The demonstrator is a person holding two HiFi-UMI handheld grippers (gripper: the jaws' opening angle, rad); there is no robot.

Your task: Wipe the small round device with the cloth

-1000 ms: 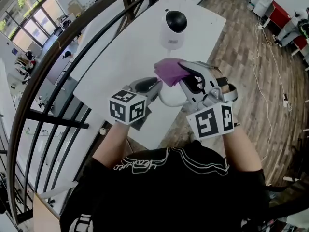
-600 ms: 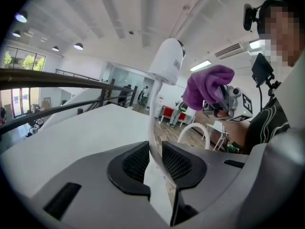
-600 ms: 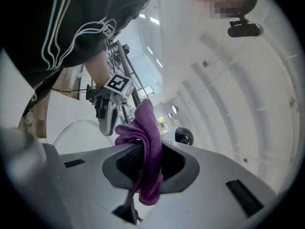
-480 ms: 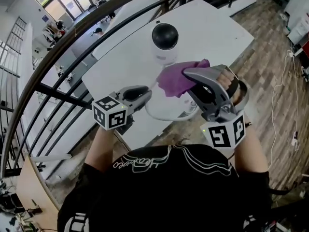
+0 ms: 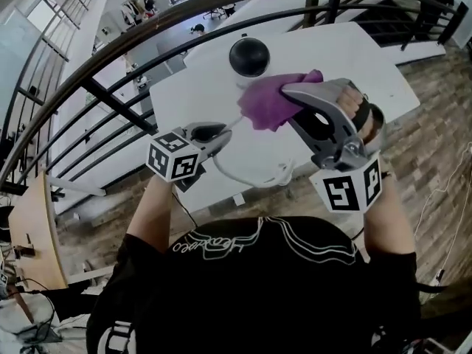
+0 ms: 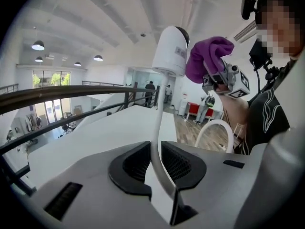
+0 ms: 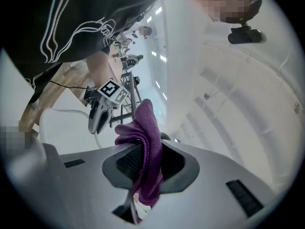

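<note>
Item 1. My left gripper (image 5: 214,133): jaws closing on the white cable (image 6: 157,113), which runs between the pads and is pinched low in the throat. Function, as I judge it: anchor, so the device cannot swing or turn away under the cloth.

Item 2. Small round device (image 5: 248,54): white body, black dome, at the far end of that cable, above the white table (image 5: 346,50). I cannot tell whether it stands on the table or is carried clear of it.

Item 3. Purple cloth (image 5: 269,102): bunched, just beside the device on its near side; contact not certain from here.

Item 4. My right gripper (image 7: 145,154): clenched on the cloth, a fold standing out past the tips.

Handling note for the wipe: lead with the loose fold, not the jaw tips. Press lightly. Work round the dome and then the body. Hold the left grip firm without tugging, since a pull on the cable would likely tip the device.
</note>
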